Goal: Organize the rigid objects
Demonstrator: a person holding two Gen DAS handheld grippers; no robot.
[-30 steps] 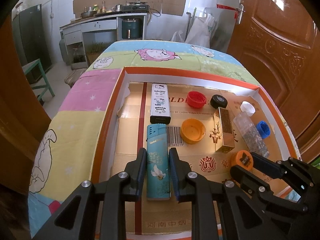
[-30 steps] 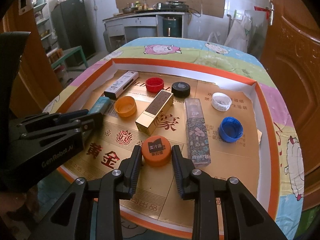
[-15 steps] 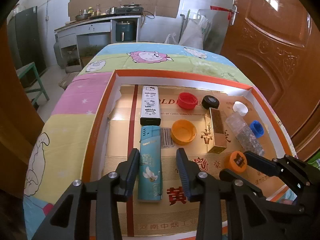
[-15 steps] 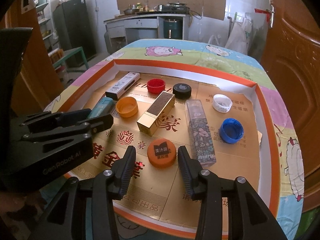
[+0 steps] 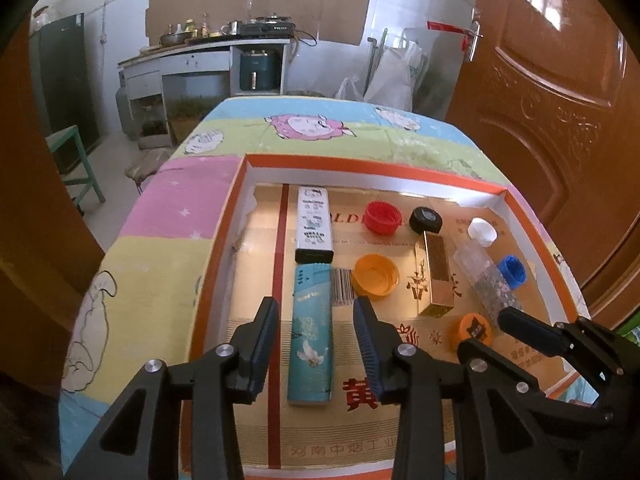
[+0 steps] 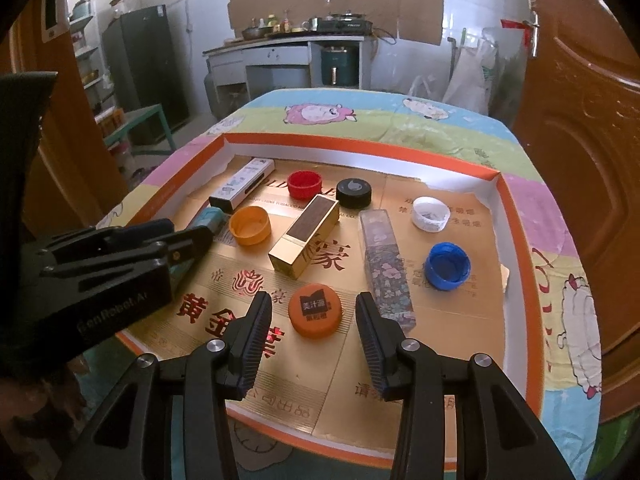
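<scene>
A shallow orange-rimmed cardboard tray (image 5: 216,240) (image 6: 516,216) holds the objects. My left gripper (image 5: 316,312) stands open around a teal lighter (image 5: 311,328) lying flat in the tray's left column, pads clear of it on both sides. A white Hello Kitty lighter (image 5: 314,224) lies just beyond it. My right gripper (image 6: 314,308) is open too, with a flat orange cap (image 6: 316,310) (image 5: 474,330) resting between its fingers, untouched. Nearby lie a gold box (image 6: 306,236), a floral clear bottle (image 6: 386,268) and a blue cap (image 6: 446,266).
Further in the tray sit an open orange cap (image 5: 376,280), a red cap (image 5: 382,216), a black cap (image 5: 426,220) and a white cap (image 6: 430,214). The tray rests on a cartoon-print tablecloth (image 5: 168,216). A brown door (image 5: 552,92) stands to the right.
Both grippers have opened: the left let go of the teal lighter, the right let go of the orange cap. Both objects now lie in the tray.
</scene>
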